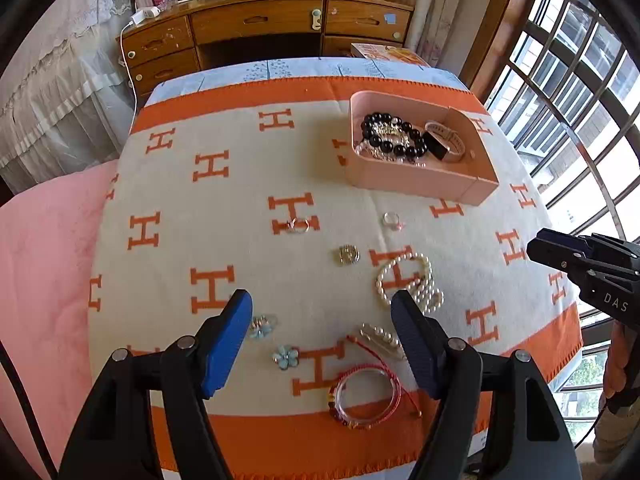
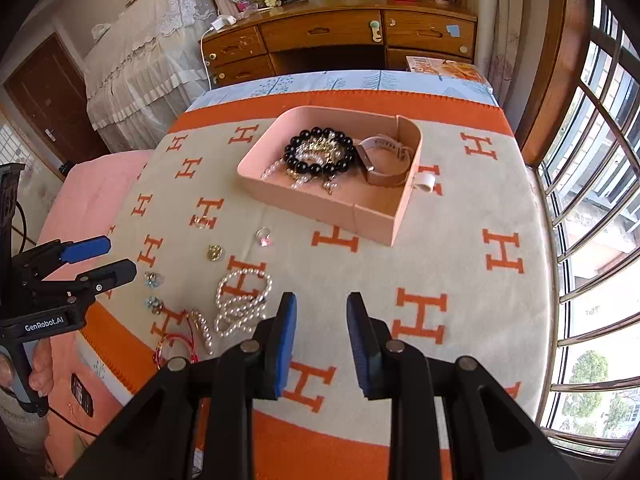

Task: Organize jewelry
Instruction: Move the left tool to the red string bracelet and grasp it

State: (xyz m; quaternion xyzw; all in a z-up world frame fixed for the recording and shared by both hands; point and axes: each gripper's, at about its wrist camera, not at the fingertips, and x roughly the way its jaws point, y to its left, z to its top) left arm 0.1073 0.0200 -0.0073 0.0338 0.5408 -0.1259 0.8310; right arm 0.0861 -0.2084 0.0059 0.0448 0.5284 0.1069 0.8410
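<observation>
A pink tray point(image 1: 420, 184) on the orange-and-cream cloth holds a black bead bracelet point(image 1: 376, 120), a watch point(image 1: 448, 140) and pearl strands. Loose on the cloth lie a pearl bracelet point(image 1: 404, 276), two rings point(image 1: 298, 225), a gold brooch point(image 1: 347, 255), blue flower earrings point(image 1: 286, 357), a pearl hair clip point(image 1: 380, 338) and a red string bracelet point(image 1: 366, 396). My left gripper point(image 1: 320, 308) hangs open above these loose pieces, holding nothing. My right gripper point(image 2: 322, 304) is open and empty over bare cloth, right of the pearl bracelet point(image 2: 240, 300) and in front of the tray point(image 2: 320, 204).
A wooden desk point(image 1: 256, 20) with drawers stands beyond the table's far edge. A barred window point(image 2: 592, 200) runs along the right side. A pink cover point(image 1: 44, 264) lies to the left. A hand point(image 2: 38, 372) grips the left gripper's handle.
</observation>
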